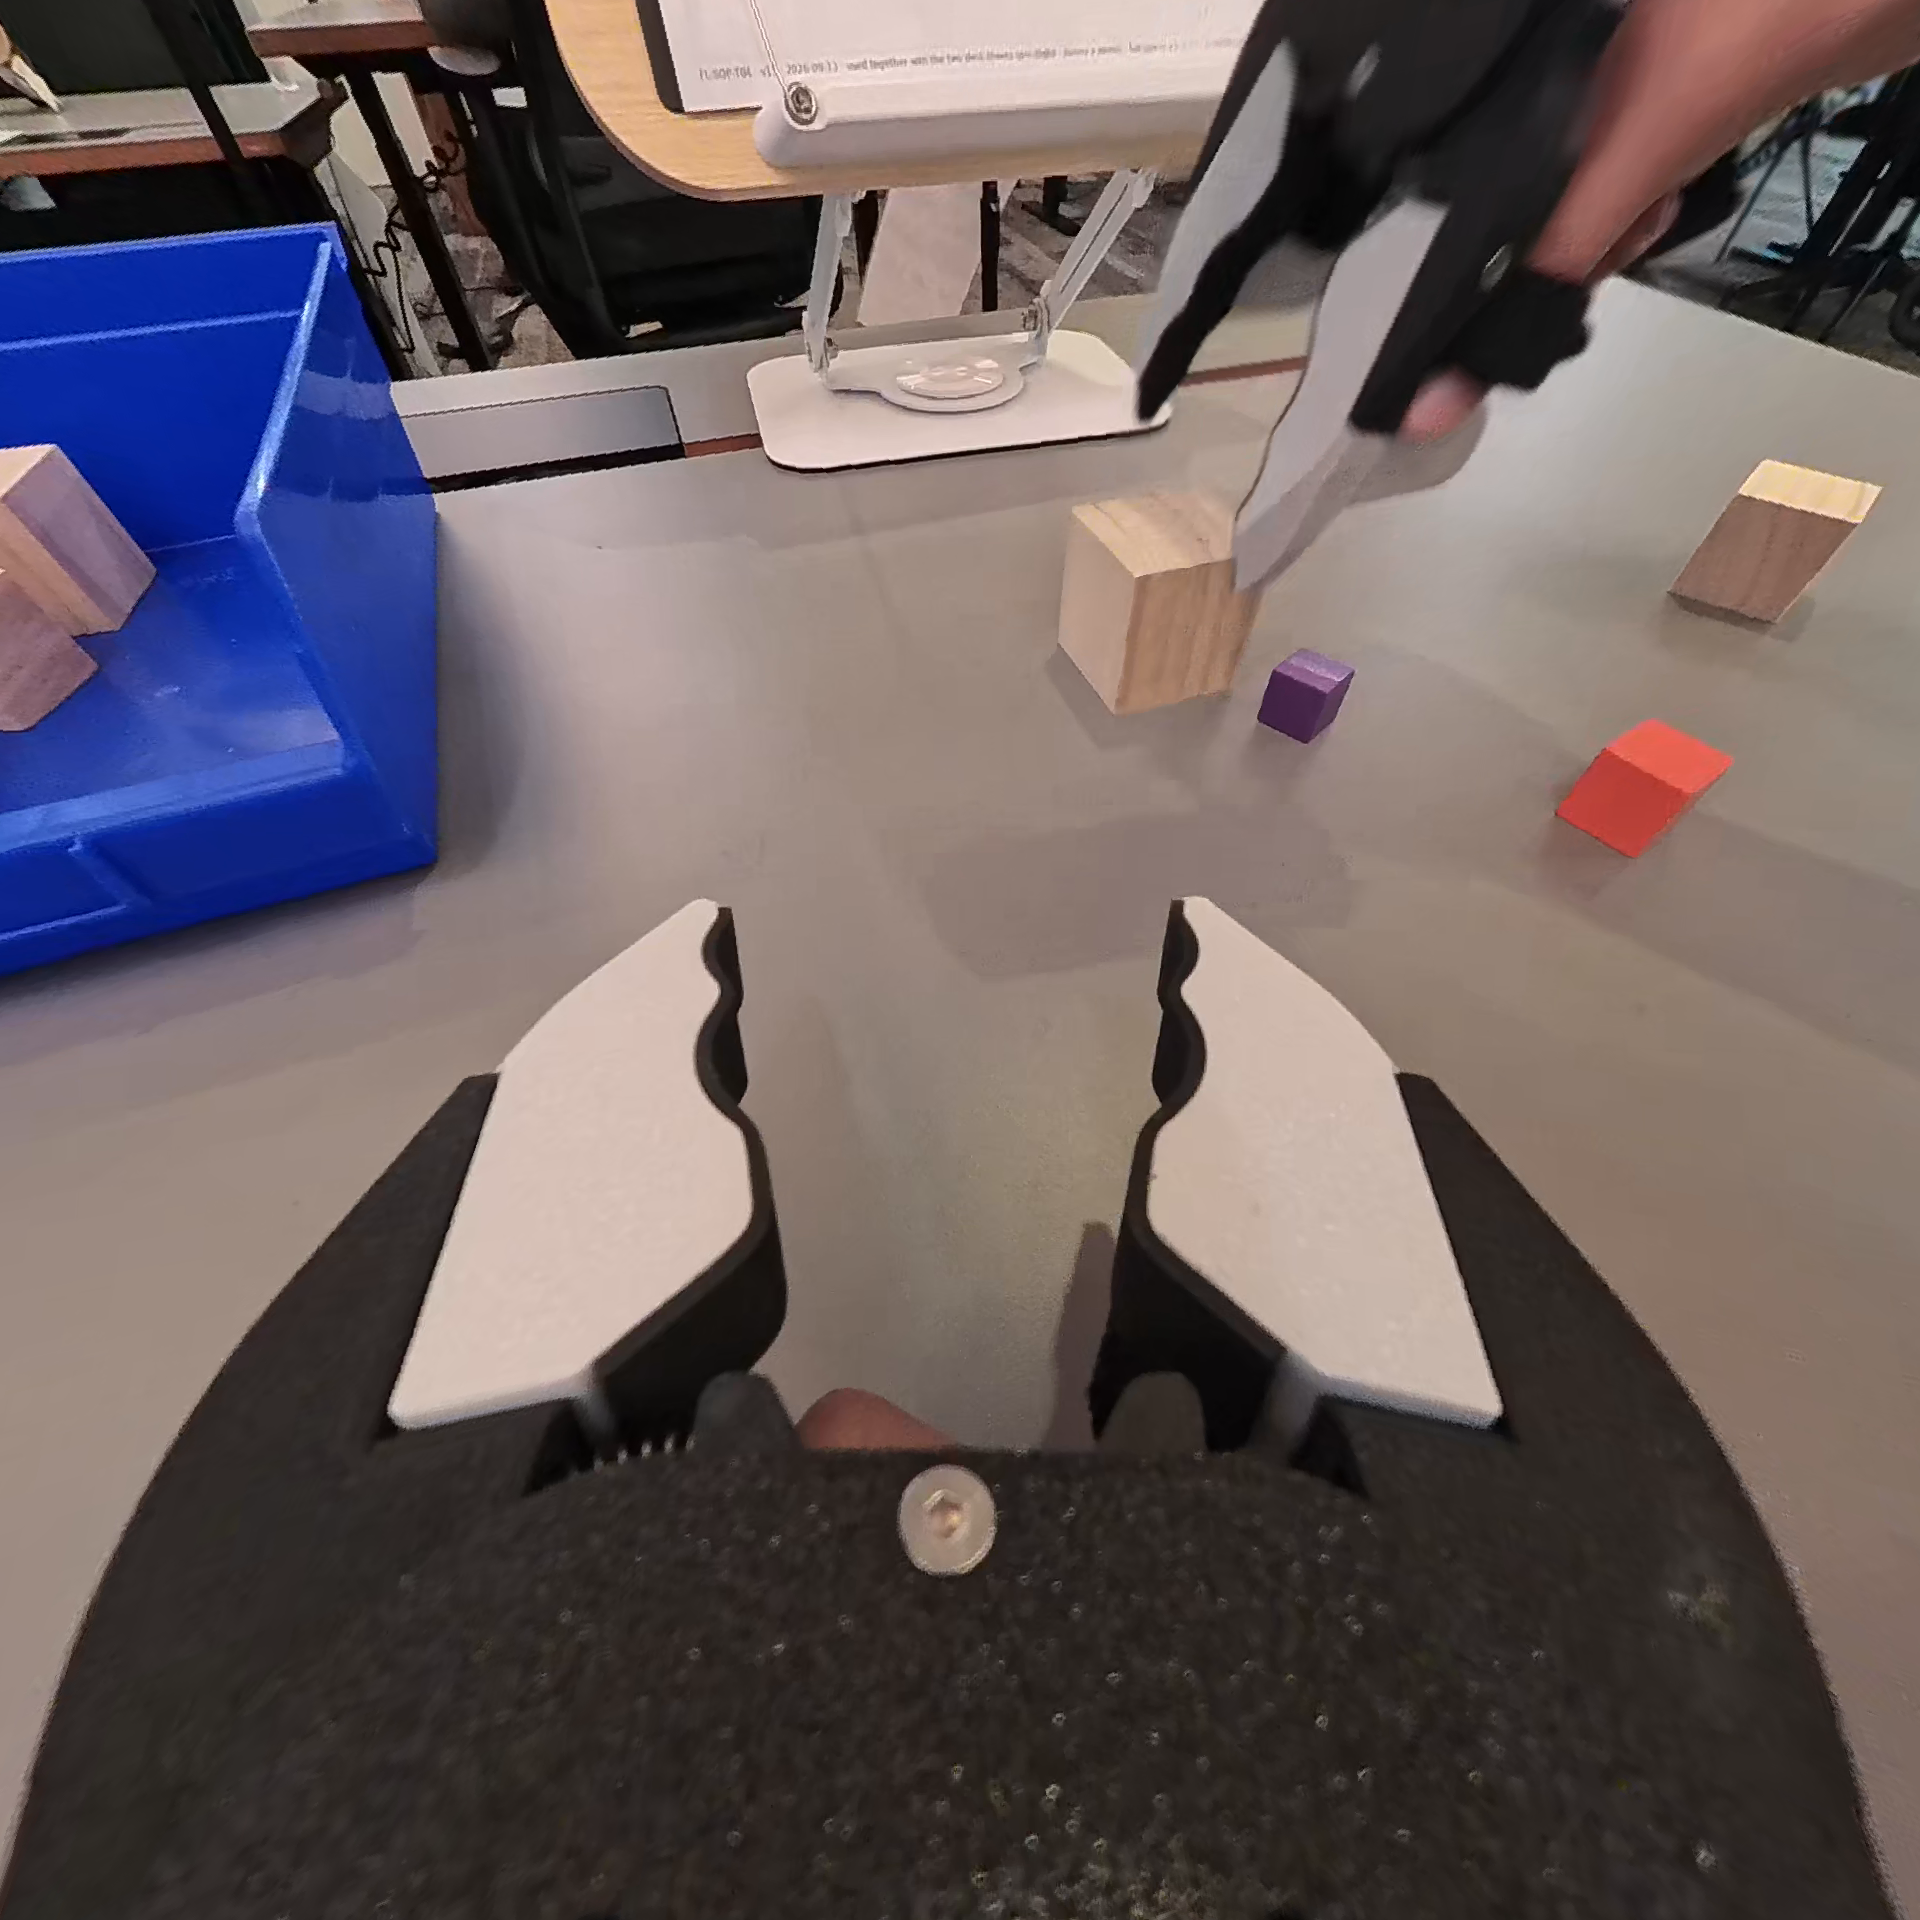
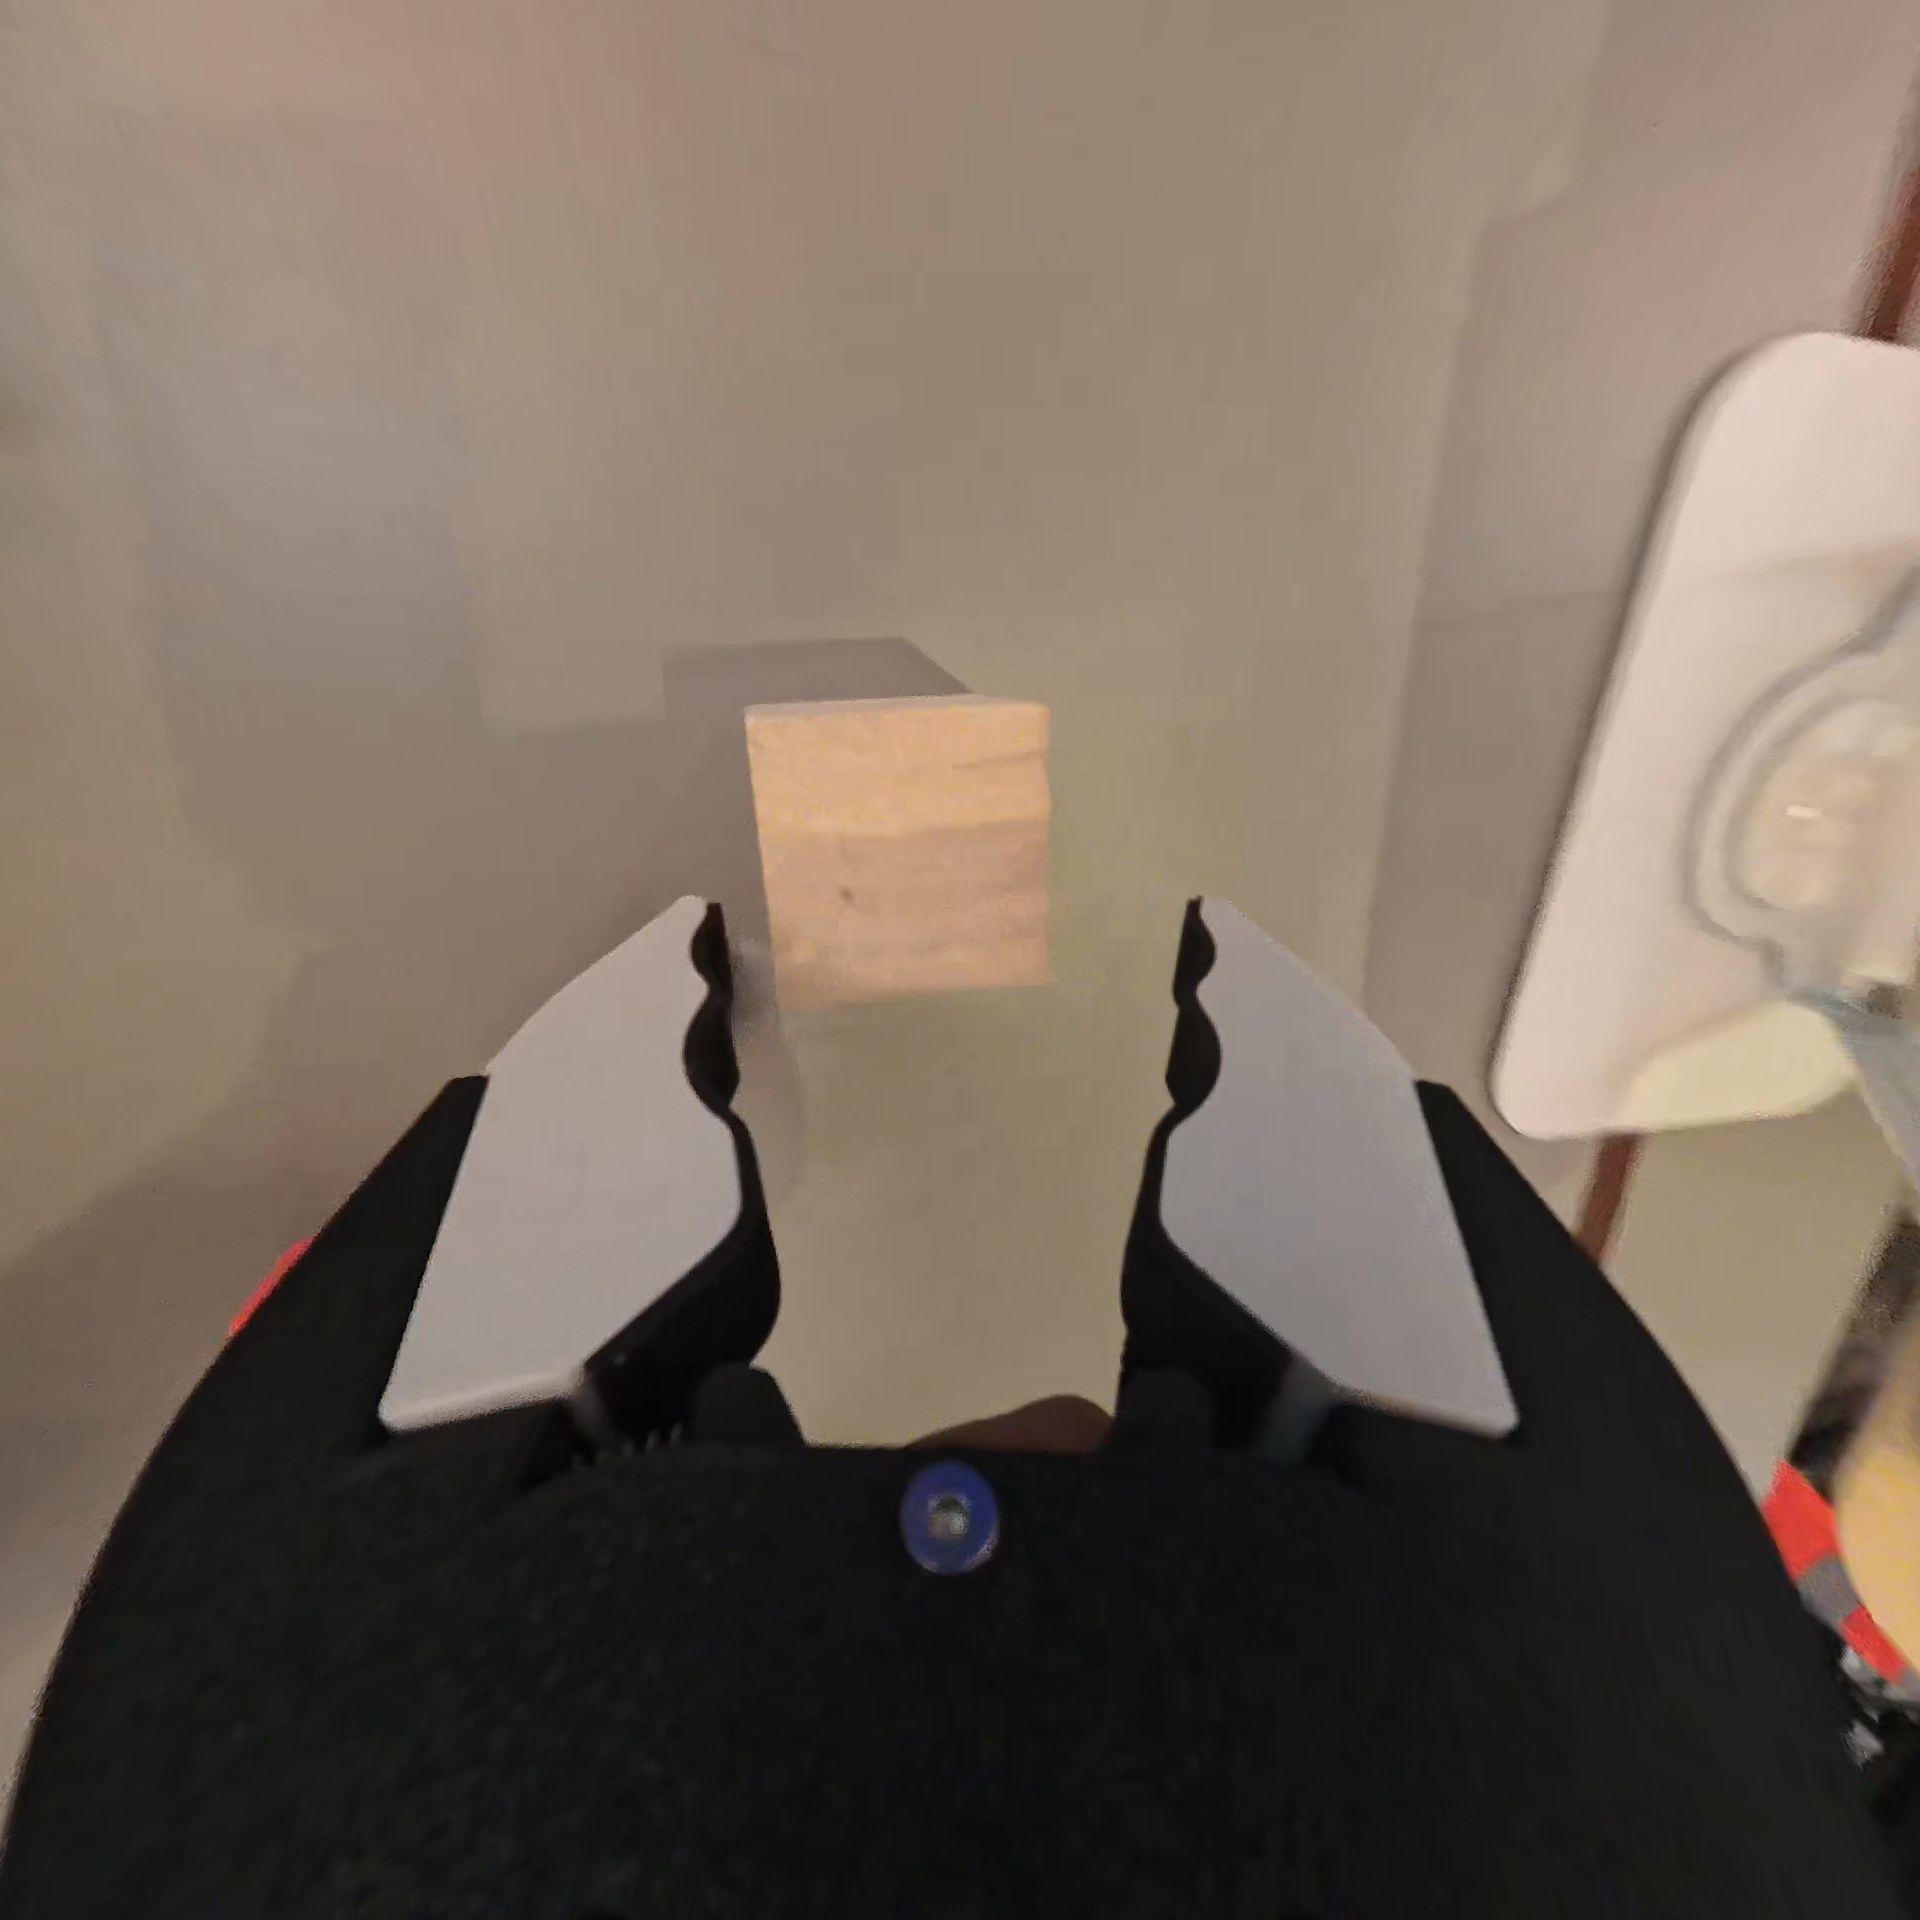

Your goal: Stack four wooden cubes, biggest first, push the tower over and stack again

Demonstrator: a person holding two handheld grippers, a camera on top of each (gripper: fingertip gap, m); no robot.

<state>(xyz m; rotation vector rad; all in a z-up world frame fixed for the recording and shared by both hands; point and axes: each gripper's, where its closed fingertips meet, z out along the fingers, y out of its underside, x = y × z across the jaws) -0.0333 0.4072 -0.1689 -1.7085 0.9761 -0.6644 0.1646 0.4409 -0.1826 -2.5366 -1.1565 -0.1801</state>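
Four cubes lie apart on the grey table (image 1: 727, 675): a large plain wooden cube (image 1: 1148, 608), a second plain wooden cube (image 1: 1766, 545) at far right, a small purple cube (image 1: 1304, 694) and a red cube (image 1: 1642, 784). My right gripper (image 1: 1205, 488) is open and hangs just above the large wooden cube, one fingertip near its top right edge. In the right wrist view the large wooden cube (image 2: 899, 852) sits just beyond the open gripper (image 2: 951, 914). My left gripper (image 1: 951, 914) is open and empty over bare table.
A blue bin (image 1: 291, 623) at the left holds wooden blocks (image 1: 62, 551). A white stand base (image 1: 956, 405) sits at the table's far edge and shows at the right in the right wrist view (image 2: 1662, 779). A person's hand (image 1: 1704, 135) holds the right gripper.
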